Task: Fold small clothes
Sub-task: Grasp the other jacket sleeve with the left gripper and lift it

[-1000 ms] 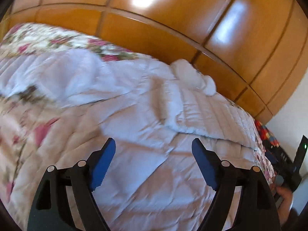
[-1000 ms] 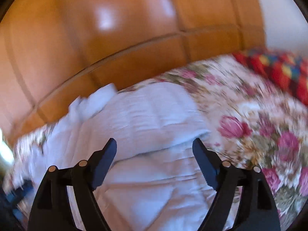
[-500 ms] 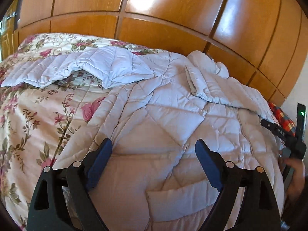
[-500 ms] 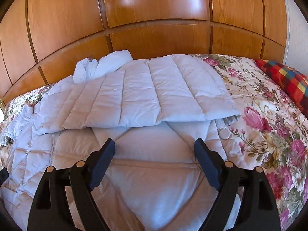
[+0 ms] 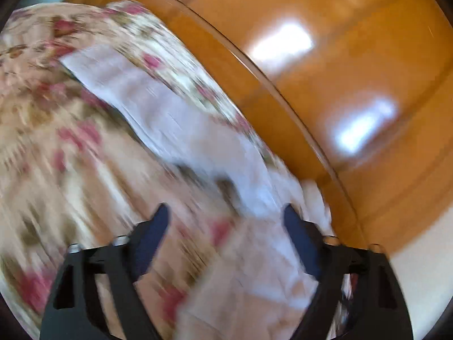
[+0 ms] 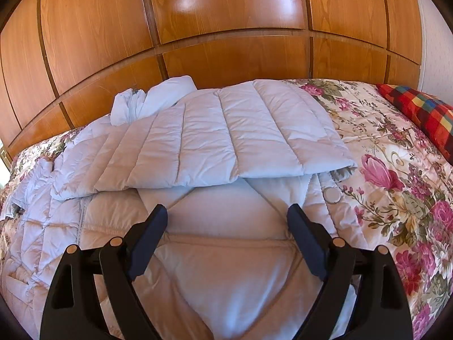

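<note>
Nearest us, our right gripper [image 6: 226, 221] hangs over the white quilted jacket [image 6: 226, 255], jaws spread wide with nothing pinched — the padded cloth lies below them. Our left gripper [image 5: 225, 221] is closing its jaws, still apart, above blurred floral bedspread [image 5: 56, 155] and pale fabric; nothing is gripped there. At twelve o'clock in the right view a folded-over panel [image 6: 226, 141] of the jacket lies across it, a rolled part [image 6: 153, 99] at eleven. A plaid cushion [image 6: 419, 110] sits at two o'clock. Beyond — the wooden wardrobe [image 6: 226, 14].
</note>
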`<state>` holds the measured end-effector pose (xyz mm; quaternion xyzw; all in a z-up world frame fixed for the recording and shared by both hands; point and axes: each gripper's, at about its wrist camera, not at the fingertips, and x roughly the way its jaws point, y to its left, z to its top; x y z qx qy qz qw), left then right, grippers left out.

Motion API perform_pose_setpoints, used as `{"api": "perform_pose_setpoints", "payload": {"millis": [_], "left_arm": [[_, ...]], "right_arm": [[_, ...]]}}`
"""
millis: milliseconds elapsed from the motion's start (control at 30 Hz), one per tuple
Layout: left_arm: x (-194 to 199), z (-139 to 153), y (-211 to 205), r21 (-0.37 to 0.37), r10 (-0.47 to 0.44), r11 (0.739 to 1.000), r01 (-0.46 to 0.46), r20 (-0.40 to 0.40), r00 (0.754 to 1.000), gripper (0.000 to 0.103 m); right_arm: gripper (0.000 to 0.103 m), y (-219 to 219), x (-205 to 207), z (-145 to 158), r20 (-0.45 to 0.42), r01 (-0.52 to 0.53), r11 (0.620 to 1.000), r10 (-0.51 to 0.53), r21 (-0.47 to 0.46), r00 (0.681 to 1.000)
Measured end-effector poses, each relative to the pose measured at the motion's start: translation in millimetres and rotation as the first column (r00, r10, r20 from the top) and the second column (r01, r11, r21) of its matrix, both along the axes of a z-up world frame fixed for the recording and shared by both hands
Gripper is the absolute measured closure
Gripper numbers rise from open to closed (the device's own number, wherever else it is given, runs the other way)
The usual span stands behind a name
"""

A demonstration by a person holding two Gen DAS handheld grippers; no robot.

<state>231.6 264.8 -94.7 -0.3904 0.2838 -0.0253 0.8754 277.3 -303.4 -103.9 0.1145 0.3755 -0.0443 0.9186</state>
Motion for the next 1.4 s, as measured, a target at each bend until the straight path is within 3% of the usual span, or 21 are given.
{"api": "perform_pose_setpoints", "payload": {"millis": [67,200,267,400,567,733,833,900,967,1167,1300,1400], "left_arm": [[9.8,-6.2,24.7,-0.004,0.072,0.997,-0.072,-0.043,0.996,0.044],[28.4,-27.1,74.1,-0.114,0.19,0.973,-0.2,-0.098,0.977,0.045],[37.4,-38.5,94.4,-0.181,0.252,0.945,-0.272,-0.126,0.96,0.051],[50.4,-49.2,113.9,-0.243,0.309,0.913,-0.327,-0.112,0.945,0.051],[64.9,-56.5,127.9,-0.238,0.35,0.9,-0.365,-0.105,0.931,0.052],[88.0,-63.8,138.1,-0.137,0.336,0.924,-0.357,-0.151,0.929,0.077],[90.6,-67.2,142.2,-0.126,0.34,0.923,-0.363,-0.169,0.925,0.094],[90.8,-68.6,145.5,-0.141,0.347,0.917,-0.373,-0.18,0.921,0.098],[89.6,-62.1,147.2,-0.15,0.365,0.908,-0.392,-0.181,0.913,0.1],[77.2,6.1,133.6,-0.101,0.404,0.909,-0.405,-0.031,0.914,0.1],[74.9,61.4,90.8,-0.004,0.314,0.949,-0.315,0.097,0.944,0.1],[72.2,86.6,52.6,0.052,0.221,0.971,-0.232,0.159,0.962,0.1]], "right_arm": [[0.016,-0.1,-0.2,-0.3,-0.001,0.0,1.0,0.0,-0.002,1.0],[0.016,0.2,0.0,-0.7,-0.004,0.002,1.0,-0.002,-0.01,1.0],[0.016,0.9,0.3,-1.1,-0.007,0.003,1.0,-0.003,-0.016,1.0],[0.016,2.4,1.8,-2.2,-0.015,0.004,1.0,-0.004,-0.028,1.0],[0.016,3.7,3.0,-3.4,-0.019,0.004,0.999,-0.005,-0.04,1.0],[0.016,5.3,3.7,-4.5,-0.024,0.005,0.999,-0.006,-0.049,1.0],[0.016,5.4,3.9,-4.9,-0.025,0.005,0.999,-0.006,-0.049,1.0],[0.016,5.3,3.7,-5.1,-0.025,0.004,0.999,-0.006,-0.049,1.0],[0.016,5.2,3.7,-4.9,-0.025,0.004,0.999,-0.006,-0.049,1.0],[0.016,4.8,3.7,-4.4,-0.024,0.005,0.999,-0.006,-0.048,1.0],[0.016,4.8,4.0,-4.8,-0.021,0.004,0.999,-0.005,-0.043,1.0],[0.016,3.5,3.2,-4.6,-0.014,0.003,0.999,-0.004,-0.032,1.0]]}}
